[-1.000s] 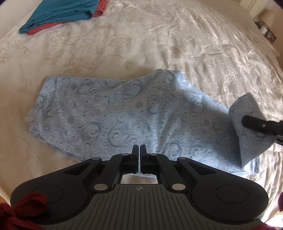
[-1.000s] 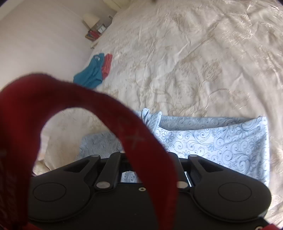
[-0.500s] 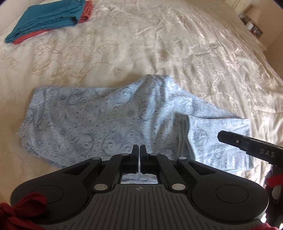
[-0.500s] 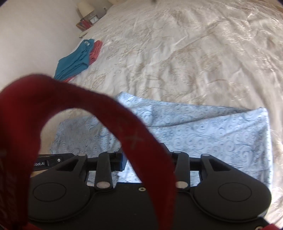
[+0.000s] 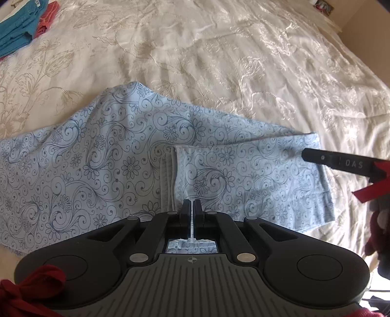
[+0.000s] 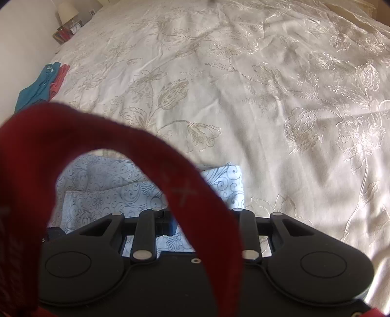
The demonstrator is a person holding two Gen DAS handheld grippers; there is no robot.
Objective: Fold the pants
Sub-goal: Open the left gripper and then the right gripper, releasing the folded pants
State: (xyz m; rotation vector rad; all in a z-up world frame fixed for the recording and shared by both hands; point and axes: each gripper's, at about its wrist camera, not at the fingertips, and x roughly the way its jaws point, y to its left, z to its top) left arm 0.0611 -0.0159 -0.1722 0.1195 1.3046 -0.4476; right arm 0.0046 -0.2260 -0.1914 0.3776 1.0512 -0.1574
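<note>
Light blue pants [image 5: 102, 156] with a dark swirl print lie on the bed. Their right end is folded back over the middle, its hem [image 5: 176, 165] lying across the cloth. My left gripper [image 5: 191, 207] is shut on the near edge of the pants, with a sliver of cloth between its fingers. One finger of my right gripper [image 5: 341, 162] reaches in over the folded end's far right corner. In the right wrist view the pants [image 6: 109, 192] lie under my right gripper [image 6: 195, 219], which is open; a red strap [image 6: 170, 175] hides much of it.
The cream embroidered bedspread [image 5: 219, 48] covers the bed. Folded teal and red clothes [image 5: 22, 22] lie at the far left, and also show in the right wrist view [image 6: 39, 87]. A bedside table with a lamp [image 6: 68, 22] stands beyond the bed.
My right gripper laid the lifted pant end down over the middle, opened and let it go. It has drawn back to the right. My left gripper stayed shut on the near edge.
</note>
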